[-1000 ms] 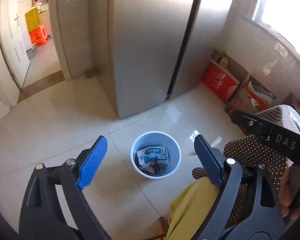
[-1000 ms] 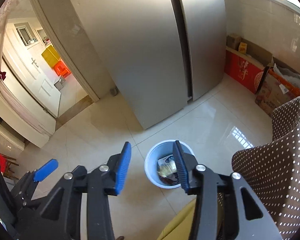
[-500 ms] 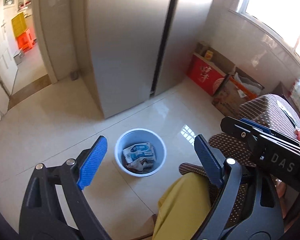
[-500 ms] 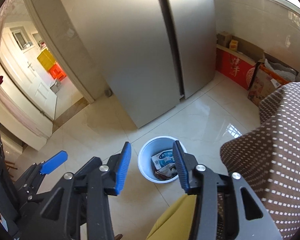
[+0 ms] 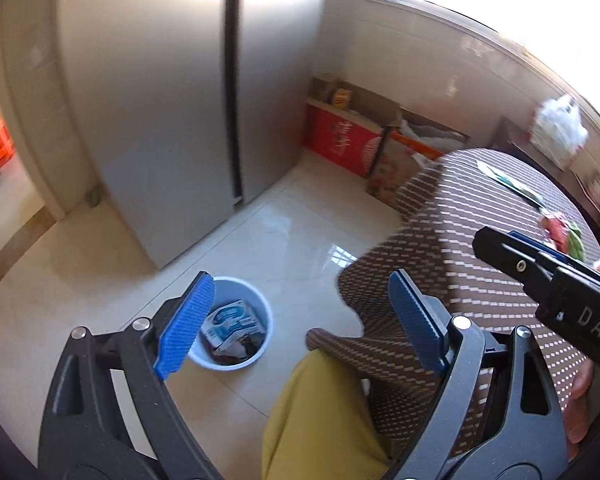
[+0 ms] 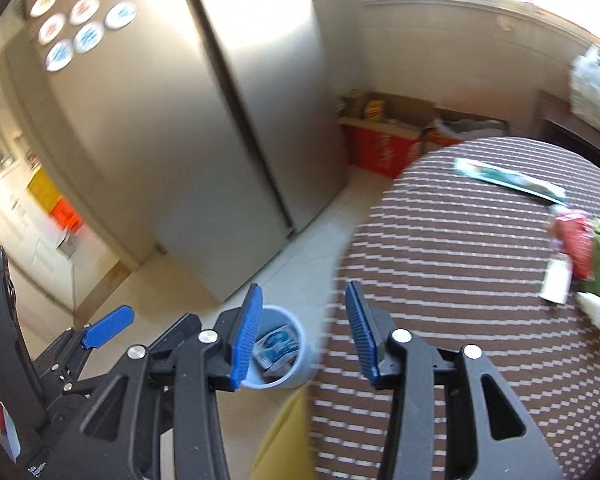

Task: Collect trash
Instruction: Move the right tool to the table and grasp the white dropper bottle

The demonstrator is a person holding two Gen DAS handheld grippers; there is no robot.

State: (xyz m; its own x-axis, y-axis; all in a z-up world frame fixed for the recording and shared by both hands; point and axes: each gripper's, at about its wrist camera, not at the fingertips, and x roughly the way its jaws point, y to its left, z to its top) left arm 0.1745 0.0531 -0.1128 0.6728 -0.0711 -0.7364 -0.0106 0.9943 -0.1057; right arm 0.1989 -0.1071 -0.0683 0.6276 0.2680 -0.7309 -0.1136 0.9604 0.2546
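Blurring hides details of wrappers [image 6: 572, 248] on table [image 6: 452, 240].

black frames, ribbed blue fingers [image 5: 186, 322], yellow trousers [image 5: 324, 420]

Your right view blurs the red and green wrappers [image 6: 584, 246] on the brown dotted bench [image 6: 460, 260], unreadable, while your tongs' blue pad [image 6: 246, 336] hides part of the pale blue round bin [image 6: 300, 336].

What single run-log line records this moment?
left gripper: open, empty | right gripper: open, empty | bin: on floor, holds wrappers | table: wrappers uncollected
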